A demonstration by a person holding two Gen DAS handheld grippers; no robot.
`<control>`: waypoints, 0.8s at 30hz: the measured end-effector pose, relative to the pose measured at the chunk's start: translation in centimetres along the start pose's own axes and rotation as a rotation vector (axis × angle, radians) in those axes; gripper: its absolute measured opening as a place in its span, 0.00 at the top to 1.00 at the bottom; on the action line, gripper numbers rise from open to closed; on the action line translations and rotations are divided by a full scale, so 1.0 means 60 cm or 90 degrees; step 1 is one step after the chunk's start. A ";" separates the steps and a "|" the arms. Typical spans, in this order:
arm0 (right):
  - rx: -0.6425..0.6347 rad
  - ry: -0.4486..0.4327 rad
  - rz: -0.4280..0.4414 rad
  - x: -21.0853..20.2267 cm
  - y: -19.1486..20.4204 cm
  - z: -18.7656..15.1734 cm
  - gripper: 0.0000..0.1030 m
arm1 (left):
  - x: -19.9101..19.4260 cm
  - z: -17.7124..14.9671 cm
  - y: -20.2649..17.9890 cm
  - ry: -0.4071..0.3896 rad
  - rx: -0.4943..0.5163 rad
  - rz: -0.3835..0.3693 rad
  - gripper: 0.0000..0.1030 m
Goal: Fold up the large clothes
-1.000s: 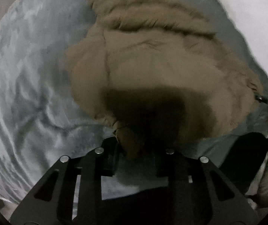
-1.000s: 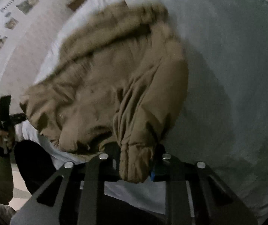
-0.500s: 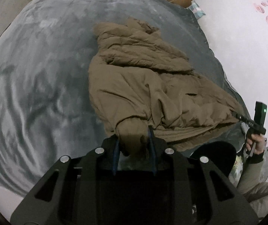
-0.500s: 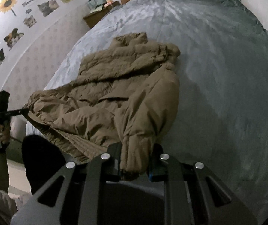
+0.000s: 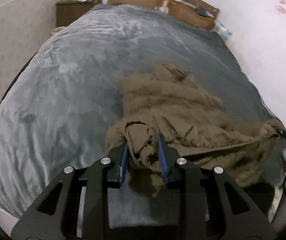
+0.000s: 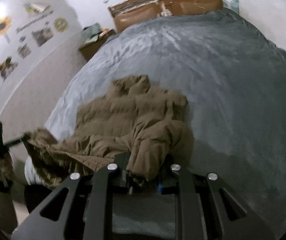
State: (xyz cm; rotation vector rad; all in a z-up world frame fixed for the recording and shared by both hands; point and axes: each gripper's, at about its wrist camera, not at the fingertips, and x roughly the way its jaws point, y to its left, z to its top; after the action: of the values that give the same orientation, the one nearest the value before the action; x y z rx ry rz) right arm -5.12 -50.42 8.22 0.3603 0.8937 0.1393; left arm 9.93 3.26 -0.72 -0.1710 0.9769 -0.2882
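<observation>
Puffy brown jacket pinched at two hem corners, near the bed foot.
My left gripper and right gripper each clamp bunched padding; it looks soft, bulky and floppy.

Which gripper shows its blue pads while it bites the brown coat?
The left gripper: both blue pads show, pinching the brown coat. On the right gripper, the coat's puffy fabric covers the pads, leaving just a blue speck.
</observation>
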 end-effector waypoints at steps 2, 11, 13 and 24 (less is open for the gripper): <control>0.035 -0.002 -0.003 0.050 -0.015 0.038 0.82 | 0.051 0.044 0.004 -0.004 -0.026 0.013 0.74; 0.097 0.035 -0.058 0.275 -0.066 0.123 0.77 | 0.261 0.176 0.071 0.020 -0.126 0.033 0.48; 0.104 0.046 -0.061 0.308 -0.081 0.123 0.73 | 0.288 0.182 0.095 0.010 -0.142 0.022 0.33; 0.127 -0.190 0.055 0.219 -0.110 0.159 0.05 | 0.242 0.148 0.103 -0.113 -0.042 0.105 0.06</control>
State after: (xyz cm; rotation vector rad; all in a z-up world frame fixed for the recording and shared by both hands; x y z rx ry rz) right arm 10.34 -55.42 1.60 0.5902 0.5977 0.0728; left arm 25.96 4.67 -8.97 -0.1716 0.8188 -0.0876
